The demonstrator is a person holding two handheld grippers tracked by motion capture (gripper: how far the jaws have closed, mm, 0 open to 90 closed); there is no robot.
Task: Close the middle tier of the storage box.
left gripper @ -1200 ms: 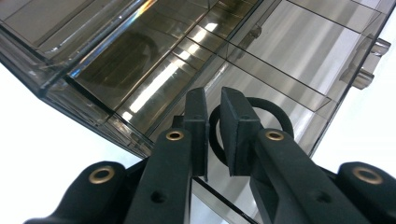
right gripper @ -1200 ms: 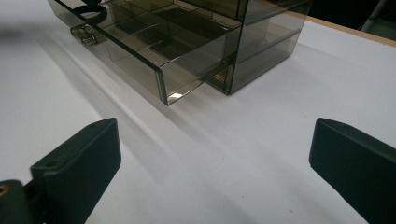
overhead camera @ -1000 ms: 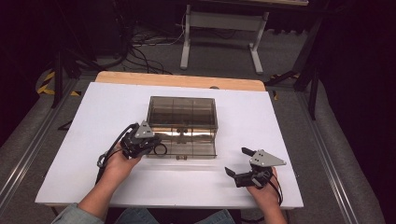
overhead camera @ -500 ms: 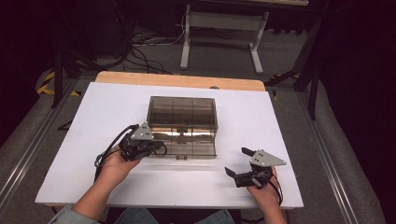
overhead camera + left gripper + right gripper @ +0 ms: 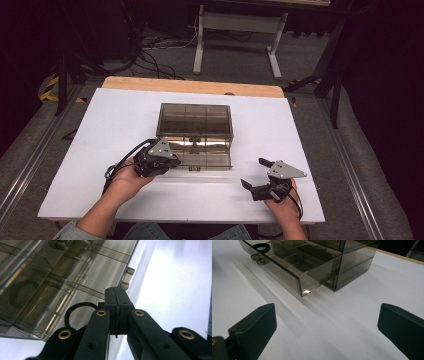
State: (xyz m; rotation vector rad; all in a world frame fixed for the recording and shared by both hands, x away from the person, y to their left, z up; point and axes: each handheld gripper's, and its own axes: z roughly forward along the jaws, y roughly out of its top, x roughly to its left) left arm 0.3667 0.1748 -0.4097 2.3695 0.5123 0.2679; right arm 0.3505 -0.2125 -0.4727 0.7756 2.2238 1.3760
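The left gripper [image 5: 116,293] had its jaws pressed together with nothing between them, just above the pulled-out drawer [image 5: 205,155] of the smoky plastic box [image 5: 196,120] at mid-table [image 5: 120,120]. A black ring [image 5: 261,246] lay in the drawer. The right gripper [image 5: 256,176] rested well apart, jaws spread wide, empty.

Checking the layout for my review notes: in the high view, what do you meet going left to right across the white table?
Left gripper, jaws shut → smoky clear drawer box with its lower drawer pulled out → right gripper, jaws open, all on the white table.
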